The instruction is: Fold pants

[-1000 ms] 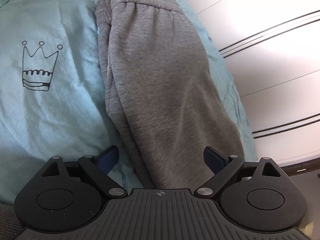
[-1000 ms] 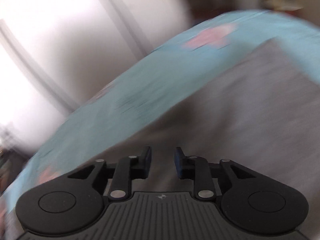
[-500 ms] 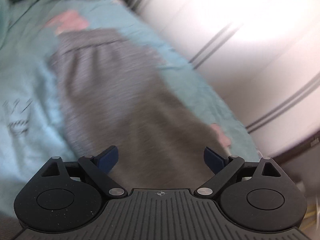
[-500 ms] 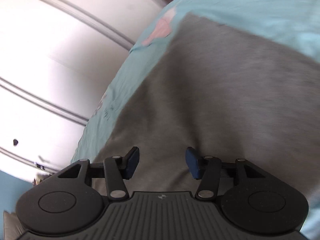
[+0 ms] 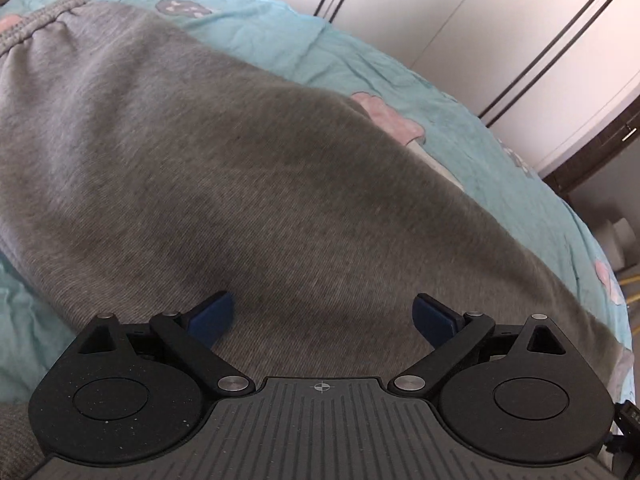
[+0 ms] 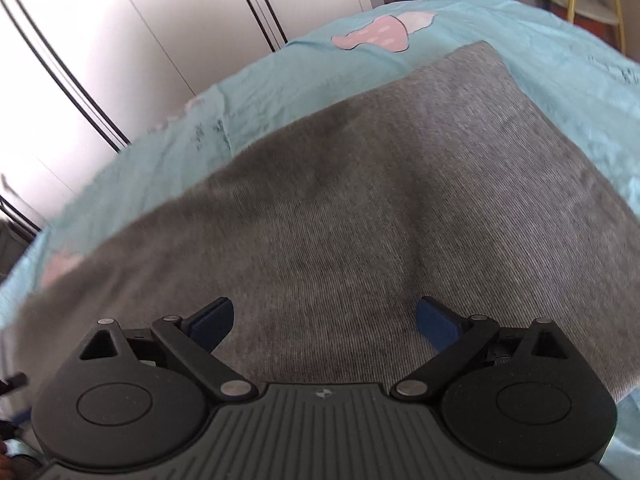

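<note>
Grey sweatpants (image 5: 240, 184) lie flat on a light blue bedsheet (image 5: 360, 64), with the elastic waistband (image 5: 36, 24) at the far left of the left wrist view. My left gripper (image 5: 322, 316) is open and empty, low over the grey fabric. The pants also fill the right wrist view (image 6: 380, 208), where a corner of the cloth (image 6: 482, 50) points away. My right gripper (image 6: 324, 318) is open and empty, close above the fabric.
White wardrobe doors with dark lines (image 5: 500, 32) stand beyond the bed's far edge; they also show in the right wrist view (image 6: 120, 40). Pink mushroom prints (image 6: 376, 34) mark the sheet. A yellow-legged stand (image 6: 580, 4) is past the bed.
The right gripper has opened from nearly shut to wide open. Both grippers have swung down close over the pants; the left view turned from along the pants to across them.
</note>
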The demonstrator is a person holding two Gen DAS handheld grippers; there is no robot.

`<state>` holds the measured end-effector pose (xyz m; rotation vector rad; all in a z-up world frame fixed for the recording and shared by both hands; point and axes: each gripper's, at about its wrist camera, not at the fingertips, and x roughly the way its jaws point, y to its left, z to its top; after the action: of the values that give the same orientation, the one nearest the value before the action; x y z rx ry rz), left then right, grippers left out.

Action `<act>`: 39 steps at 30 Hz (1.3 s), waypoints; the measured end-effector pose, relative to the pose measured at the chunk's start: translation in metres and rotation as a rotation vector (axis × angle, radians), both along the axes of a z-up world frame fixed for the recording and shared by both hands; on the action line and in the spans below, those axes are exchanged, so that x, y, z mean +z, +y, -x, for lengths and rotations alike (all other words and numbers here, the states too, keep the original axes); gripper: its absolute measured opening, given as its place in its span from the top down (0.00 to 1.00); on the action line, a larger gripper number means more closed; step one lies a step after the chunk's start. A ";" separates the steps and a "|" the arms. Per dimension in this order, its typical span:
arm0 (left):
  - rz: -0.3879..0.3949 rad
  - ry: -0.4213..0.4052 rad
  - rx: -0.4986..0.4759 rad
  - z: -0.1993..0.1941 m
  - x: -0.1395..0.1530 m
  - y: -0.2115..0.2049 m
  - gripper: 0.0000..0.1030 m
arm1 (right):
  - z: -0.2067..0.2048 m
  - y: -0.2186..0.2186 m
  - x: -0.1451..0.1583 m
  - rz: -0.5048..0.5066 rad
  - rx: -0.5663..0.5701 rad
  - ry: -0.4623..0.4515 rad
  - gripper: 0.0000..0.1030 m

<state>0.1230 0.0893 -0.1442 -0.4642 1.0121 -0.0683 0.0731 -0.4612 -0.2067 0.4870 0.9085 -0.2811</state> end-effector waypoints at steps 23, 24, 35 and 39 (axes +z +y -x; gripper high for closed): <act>0.139 0.018 0.066 0.004 -0.002 0.022 0.02 | 0.165 -0.124 0.008 -0.172 -0.663 -0.176 0.39; 0.140 0.018 0.066 0.005 -0.002 0.022 0.02 | 0.174 -0.126 0.000 -0.227 -0.686 -0.205 0.39; 0.165 0.018 0.094 0.003 -0.004 0.025 0.01 | 0.167 -0.133 -0.014 -0.335 -0.633 -0.314 0.83; 0.164 0.020 0.099 0.003 -0.004 0.025 0.01 | 0.175 -0.135 -0.033 -0.430 -0.659 -0.394 0.83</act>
<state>0.1203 0.1142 -0.1485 -0.6652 1.0055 -0.0587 -0.1019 -0.5967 -0.2401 1.1982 0.3937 -0.5667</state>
